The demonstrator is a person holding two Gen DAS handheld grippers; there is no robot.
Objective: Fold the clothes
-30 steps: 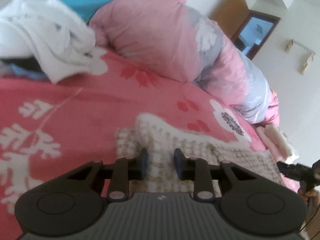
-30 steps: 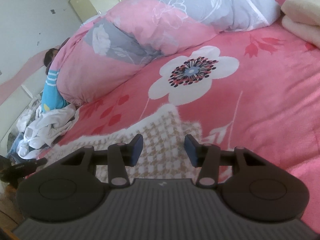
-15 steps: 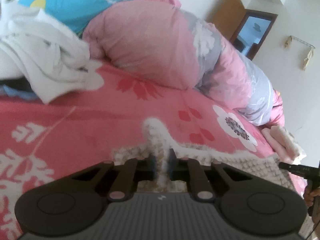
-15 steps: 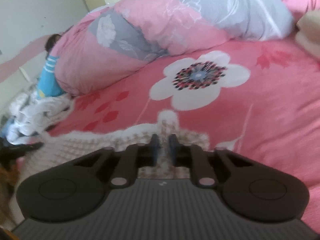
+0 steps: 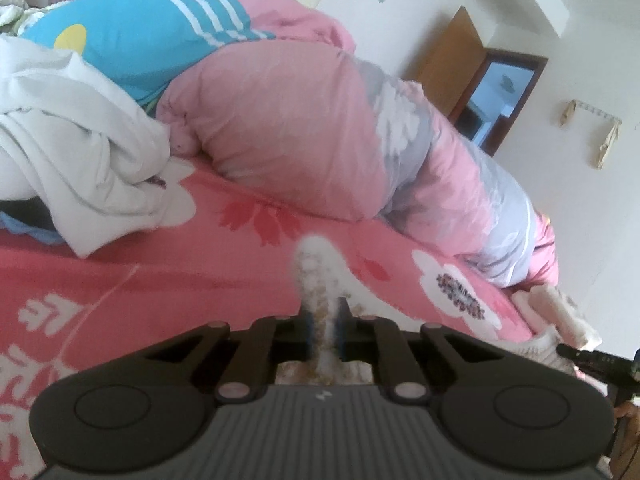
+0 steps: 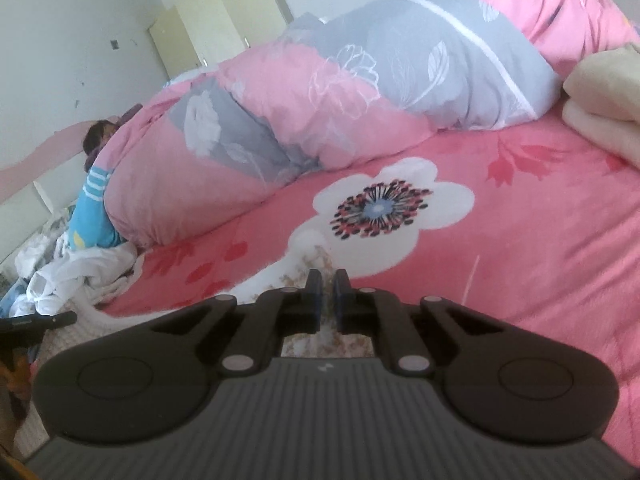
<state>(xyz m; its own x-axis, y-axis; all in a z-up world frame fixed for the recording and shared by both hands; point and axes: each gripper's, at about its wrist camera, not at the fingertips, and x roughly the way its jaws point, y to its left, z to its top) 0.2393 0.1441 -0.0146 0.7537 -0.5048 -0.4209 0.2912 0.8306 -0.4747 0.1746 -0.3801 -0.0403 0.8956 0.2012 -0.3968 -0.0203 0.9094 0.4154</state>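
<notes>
At the bottom centre of the left wrist view, the left gripper (image 5: pixel 324 320) is clamped on a pinch of a beige-and-white checked garment (image 5: pixel 316 264). Its jaws have just been closing, and the cloth that lay flat between them a second ago now stands up as a narrow ridge above the fingertips. In the right wrist view the right gripper (image 6: pixel 325 292), also bottom centre, pinches another part of the same checked garment (image 6: pixel 316 260). Its jaws have likewise just closed from wide apart, and a small peak of cloth rises past them.

The garment lies on a pink flowered bedspread (image 5: pixel 132 280), stretching across the lower part of both frames between the two grippers. Further out, a rolled pink and grey quilt (image 5: pixel 312 136) fills the middle of the left view, with a heap of white clothing (image 5: pixel 72 168) at the left edge. A folded cream blanket (image 6: pixel 604 96) sits at the right edge of the right view.

Both corners look secured, so the garment seems ready to be lifted and carried over into a fold.
</notes>
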